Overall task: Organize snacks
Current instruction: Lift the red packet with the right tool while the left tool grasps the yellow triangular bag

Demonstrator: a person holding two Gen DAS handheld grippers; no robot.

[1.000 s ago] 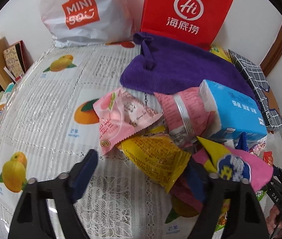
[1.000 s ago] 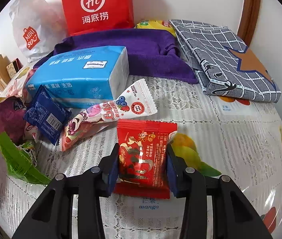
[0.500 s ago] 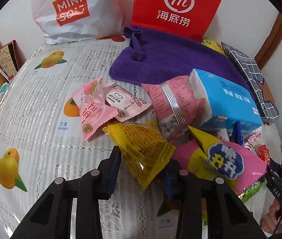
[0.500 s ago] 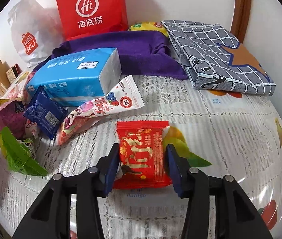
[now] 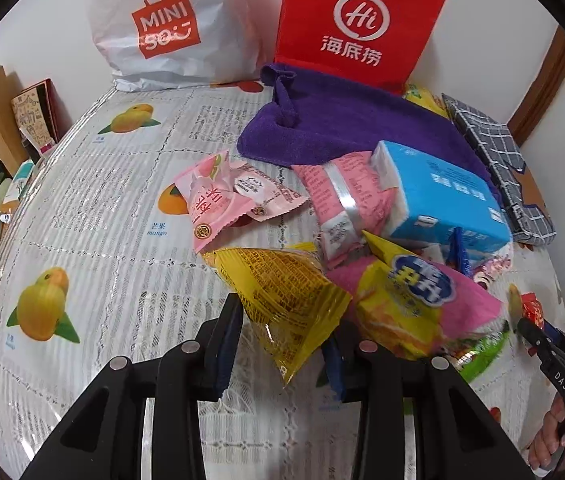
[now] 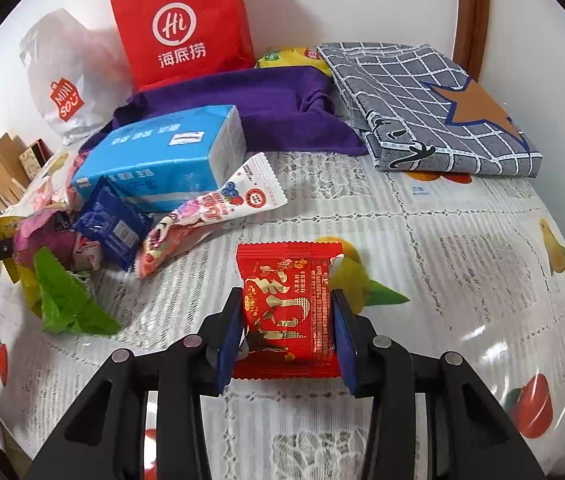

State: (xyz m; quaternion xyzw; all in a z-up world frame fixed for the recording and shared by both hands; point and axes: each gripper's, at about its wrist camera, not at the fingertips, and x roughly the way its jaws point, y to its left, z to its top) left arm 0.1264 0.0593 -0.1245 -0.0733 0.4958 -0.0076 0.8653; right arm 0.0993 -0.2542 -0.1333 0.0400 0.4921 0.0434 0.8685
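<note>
While both grippers hold one snack apiece, entries run as follows.

Red packet (image 6: pixel 288 308): small flat foil sachet, pinched across its width by the right gripper (image 6: pixel 287 332), its lower edge at the tablecloth (image 6: pixel 462 260); judged very light, pliant and slick.
Hold, red packet: mid-body, pads on both side edges; a grip on the crimped ends looks likelier to slip.
Yellow packet (image 5: pixel 282 296): puffy film pouch, pinched at its lower corner by the left gripper (image 5: pixel 282 350); judged light, air-filled, contents probably crushable.
Hold, yellow packet: firmest at the sealed seam; squeezing the belly risks bursting it.
Left gripper state: pressed onto the yellow packet.
Right gripper state: pressed onto the red packet.
Pile, left view: pink packets (image 5: pixel 226 200), yellow-and-pink bag (image 5: pixel 422 304), just beside the yellow packet.
Pile, right view: white strawberry wrapper (image 6: pixel 218 216), dark blue sachet (image 6: pixel 112 226), green wrapper (image 6: pixel 66 300).
Non-snack: blue tissue pack (image 6: pixel 162 156), purple towel (image 5: pixel 346 128), checked cloth (image 6: pixel 422 104).
Backdrop: red paper bag (image 5: pixel 358 20), white shopping bag (image 5: pixel 166 24), against the wall.
</note>
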